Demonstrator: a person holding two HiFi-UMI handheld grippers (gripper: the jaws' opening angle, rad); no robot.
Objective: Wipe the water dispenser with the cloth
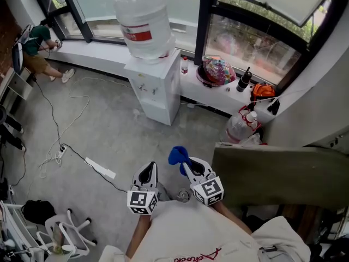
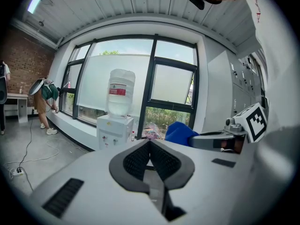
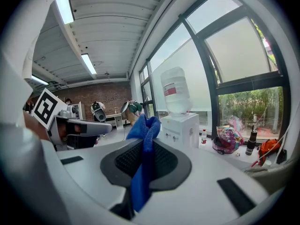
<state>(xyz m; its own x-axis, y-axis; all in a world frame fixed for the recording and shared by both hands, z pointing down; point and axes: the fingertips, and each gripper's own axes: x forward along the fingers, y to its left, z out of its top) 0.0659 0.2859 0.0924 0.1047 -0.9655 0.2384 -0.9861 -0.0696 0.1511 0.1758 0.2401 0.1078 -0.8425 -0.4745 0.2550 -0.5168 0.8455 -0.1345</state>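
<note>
Cloth (image 3: pixel 144 125) pinched, right claw (image 3: pixel 146 144) (head view unclear)

A grey concrete floor (image 1: pixel 109 141) runs to a long white window ledge (image 1: pixel 95 52) under tall black-framed windows (image 1: pixel 206 21). A red brick wall (image 3: pixel 101 93) closes the far end, and fluorescent strip lights (image 3: pixel 89 63) line the white ribbed ceiling (image 3: pixel 112 27).

Grey concrete floor (image 1: pixel 109 141). A white water dispenser (image 1: pixel 155 91) stands on it at the far middle, against the window ledge. Nearer, to the left, lie a white power strip (image 1: pixel 100 168) and loose cables (image 1: pixel 78 113).
</note>
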